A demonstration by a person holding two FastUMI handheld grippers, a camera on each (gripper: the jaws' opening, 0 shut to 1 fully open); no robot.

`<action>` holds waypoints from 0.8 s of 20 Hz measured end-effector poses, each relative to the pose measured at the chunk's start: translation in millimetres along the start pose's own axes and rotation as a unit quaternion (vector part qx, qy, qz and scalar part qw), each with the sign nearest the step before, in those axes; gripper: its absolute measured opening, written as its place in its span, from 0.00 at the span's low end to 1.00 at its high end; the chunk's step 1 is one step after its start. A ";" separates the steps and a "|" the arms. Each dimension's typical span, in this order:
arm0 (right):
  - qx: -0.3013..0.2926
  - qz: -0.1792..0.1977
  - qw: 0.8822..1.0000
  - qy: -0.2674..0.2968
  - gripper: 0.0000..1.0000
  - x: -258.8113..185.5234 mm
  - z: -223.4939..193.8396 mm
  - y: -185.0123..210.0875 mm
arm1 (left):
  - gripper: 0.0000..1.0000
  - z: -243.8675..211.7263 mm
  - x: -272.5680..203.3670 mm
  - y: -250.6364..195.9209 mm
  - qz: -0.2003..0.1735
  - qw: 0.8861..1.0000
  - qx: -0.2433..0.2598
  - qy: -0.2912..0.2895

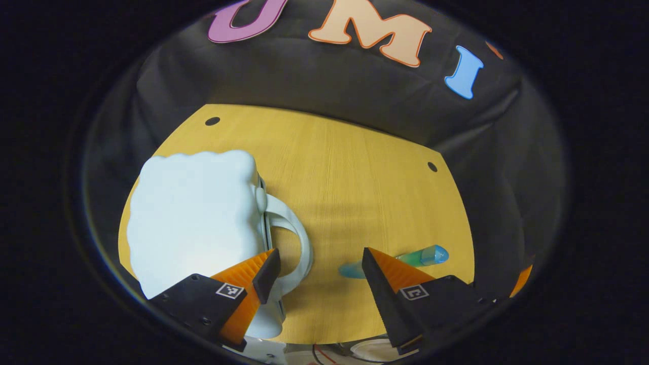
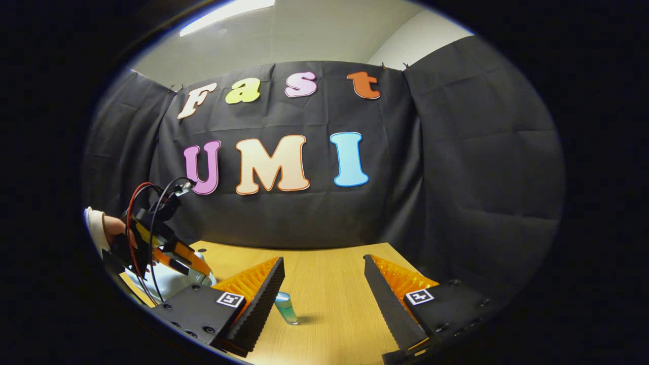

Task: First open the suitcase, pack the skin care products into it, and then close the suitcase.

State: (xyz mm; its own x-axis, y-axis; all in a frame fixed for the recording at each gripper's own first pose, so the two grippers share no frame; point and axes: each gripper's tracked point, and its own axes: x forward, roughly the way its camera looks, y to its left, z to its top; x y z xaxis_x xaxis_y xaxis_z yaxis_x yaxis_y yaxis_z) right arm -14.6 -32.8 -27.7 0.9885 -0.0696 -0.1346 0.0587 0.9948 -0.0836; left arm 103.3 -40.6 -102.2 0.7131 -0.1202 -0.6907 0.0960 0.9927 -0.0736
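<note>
Left claw point(image 1: 314, 271), wide open and empty, hovers over the closed white suitcase point(image 1: 195, 218) on the desk point(image 1: 355, 172); right claw point(image 2: 324, 291) gapes before the blue-green bottle point(image 2: 286, 308). Opening seems next, needing a lid grip.

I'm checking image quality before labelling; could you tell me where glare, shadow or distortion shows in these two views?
Left gripper view: the pale suitcase is overexposed, its surface washed out; a soft shadow crosses the table; the table's edges bow. Right gripper view: a ceiling light glares at top; the bottle casts a short shadow.
</note>
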 end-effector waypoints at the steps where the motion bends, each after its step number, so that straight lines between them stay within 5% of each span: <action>1: -0.003 -0.001 1.000 0.002 0.99 -1.6 -0.2 -0.8 | 0.95 -0.7 4.4 0.0 0.000 1.000 0.000 0.009; 9: -0.018 -0.011 1.000 0.005 0.99 -17.1 -2.8 -9.7 | 0.89 -11.8 45.6 16.6 0.022 0.995 -0.017 0.095; 16: -0.009 -0.032 0.999 0.014 0.99 -28.0 -8.3 -24.7 | 0.66 -21.8 68.3 20.4 0.038 0.989 -0.027 0.142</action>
State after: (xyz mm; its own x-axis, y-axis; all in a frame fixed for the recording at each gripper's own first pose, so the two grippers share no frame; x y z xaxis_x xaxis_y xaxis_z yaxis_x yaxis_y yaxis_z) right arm -44.8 -56.1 -30.1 0.9784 -0.1354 -0.1565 0.1190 0.9868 -0.1100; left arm 138.8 -28.2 -166.6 0.4930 -0.0447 -0.8689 0.0065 0.9988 -0.0477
